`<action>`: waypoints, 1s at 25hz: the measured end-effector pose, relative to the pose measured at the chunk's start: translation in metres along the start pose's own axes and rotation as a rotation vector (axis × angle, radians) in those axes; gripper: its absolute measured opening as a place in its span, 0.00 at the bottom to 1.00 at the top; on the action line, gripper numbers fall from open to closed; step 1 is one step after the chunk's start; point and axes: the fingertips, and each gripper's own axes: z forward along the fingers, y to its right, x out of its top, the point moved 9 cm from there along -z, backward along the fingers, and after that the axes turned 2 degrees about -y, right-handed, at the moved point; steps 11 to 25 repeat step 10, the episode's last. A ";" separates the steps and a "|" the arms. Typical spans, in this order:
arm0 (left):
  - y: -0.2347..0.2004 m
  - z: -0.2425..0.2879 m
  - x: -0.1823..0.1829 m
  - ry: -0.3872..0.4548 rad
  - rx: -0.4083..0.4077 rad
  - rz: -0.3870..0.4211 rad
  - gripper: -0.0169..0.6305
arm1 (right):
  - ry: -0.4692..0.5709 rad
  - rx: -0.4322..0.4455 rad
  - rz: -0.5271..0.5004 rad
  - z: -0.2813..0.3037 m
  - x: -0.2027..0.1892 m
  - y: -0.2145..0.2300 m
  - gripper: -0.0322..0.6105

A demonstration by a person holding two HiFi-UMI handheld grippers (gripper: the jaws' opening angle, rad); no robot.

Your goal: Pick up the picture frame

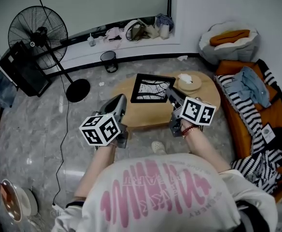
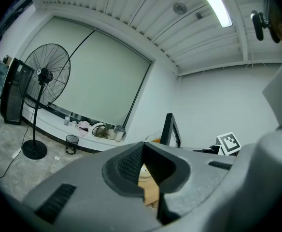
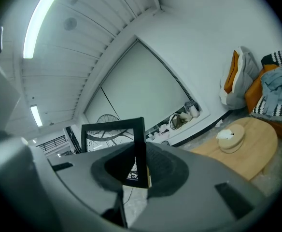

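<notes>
Picture frame (image 1: pixel 152 88) stood upright over the counter (image 1: pixel 141 116)
Right gripper (image 1: pixel 172 92) clamped its edge, clearest in the right gripper view; left gripper (image 1: pixel 121 98) sat closed, empty. Round tray (image 1: pixel 195 86) held a tissue (image 1: pixel 185 78).

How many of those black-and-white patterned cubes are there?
2. One black-and-white marker cube rides the left tool, another the right tool, which grips the black picture frame. None seems hidden.
</notes>
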 end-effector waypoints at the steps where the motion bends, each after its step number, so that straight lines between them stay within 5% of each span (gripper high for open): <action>1: 0.001 0.001 0.000 -0.001 0.000 0.004 0.03 | -0.001 -0.002 0.000 0.000 0.000 0.001 0.17; 7: 0.015 -0.002 -0.028 0.019 0.006 0.019 0.03 | -0.007 0.003 -0.024 -0.018 -0.017 0.020 0.17; 25: 0.018 0.003 -0.028 0.024 0.004 0.028 0.03 | 0.002 0.008 -0.022 -0.018 -0.012 0.025 0.17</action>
